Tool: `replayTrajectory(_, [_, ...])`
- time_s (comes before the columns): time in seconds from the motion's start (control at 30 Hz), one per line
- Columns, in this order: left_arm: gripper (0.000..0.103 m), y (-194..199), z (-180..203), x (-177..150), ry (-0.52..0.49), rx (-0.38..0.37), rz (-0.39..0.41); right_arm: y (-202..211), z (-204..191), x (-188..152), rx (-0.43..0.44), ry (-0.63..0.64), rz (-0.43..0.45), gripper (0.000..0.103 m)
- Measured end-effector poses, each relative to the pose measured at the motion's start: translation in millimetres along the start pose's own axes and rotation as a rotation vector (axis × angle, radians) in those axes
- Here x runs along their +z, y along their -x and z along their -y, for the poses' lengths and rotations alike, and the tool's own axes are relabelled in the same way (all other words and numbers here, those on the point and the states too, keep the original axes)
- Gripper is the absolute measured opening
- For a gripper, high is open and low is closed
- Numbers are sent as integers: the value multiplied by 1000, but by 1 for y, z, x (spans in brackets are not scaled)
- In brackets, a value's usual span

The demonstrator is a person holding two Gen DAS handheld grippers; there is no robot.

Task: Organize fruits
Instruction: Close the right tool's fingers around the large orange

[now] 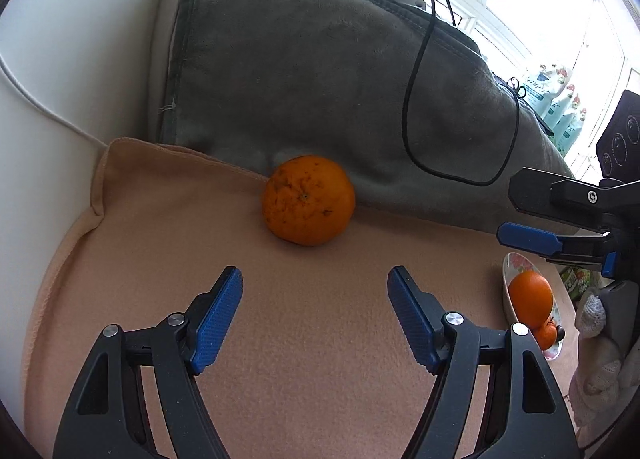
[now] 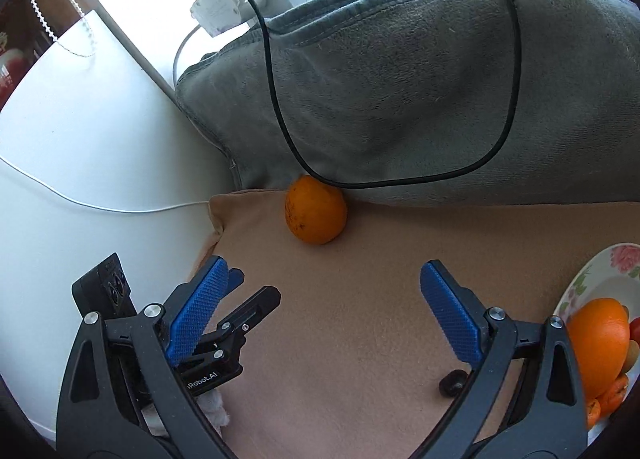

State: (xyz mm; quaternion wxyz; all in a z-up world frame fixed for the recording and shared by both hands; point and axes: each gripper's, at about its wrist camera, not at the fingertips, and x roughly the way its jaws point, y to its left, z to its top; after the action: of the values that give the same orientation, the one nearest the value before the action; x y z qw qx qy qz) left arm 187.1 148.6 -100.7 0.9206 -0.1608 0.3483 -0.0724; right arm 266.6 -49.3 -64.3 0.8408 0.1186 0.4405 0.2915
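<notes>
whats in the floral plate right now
In the white floral plate: one large smooth orange, smaller orange fruits below it; the rest is hidden or out of frame.

Orange: we saw it far, touching the grey cushion.
Right gripper: our jaws gaped, empty.
Plate: right, holding fruit.

An orange lay on the cloth ahead of my left gripper, resting against the foot of a blanket-draped mound behind it. A cable looped down over that blanket. To my right a plate sat on the cloth, holding another orange and smaller fruit. My right gripper hung beside the left, both short of the lone orange.
</notes>
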Motion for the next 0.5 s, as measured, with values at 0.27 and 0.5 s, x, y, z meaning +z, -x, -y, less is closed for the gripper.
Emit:
replayTrajectory(0.27, [75,-18,-7,10,-13,-22,-10,-48,-5,12,-6,-66,-17,86])
replayTrajectory(0.5, [75,-39,-5,15,-58,-7,-39,-80,-8,20,-28,-94,-6,77])
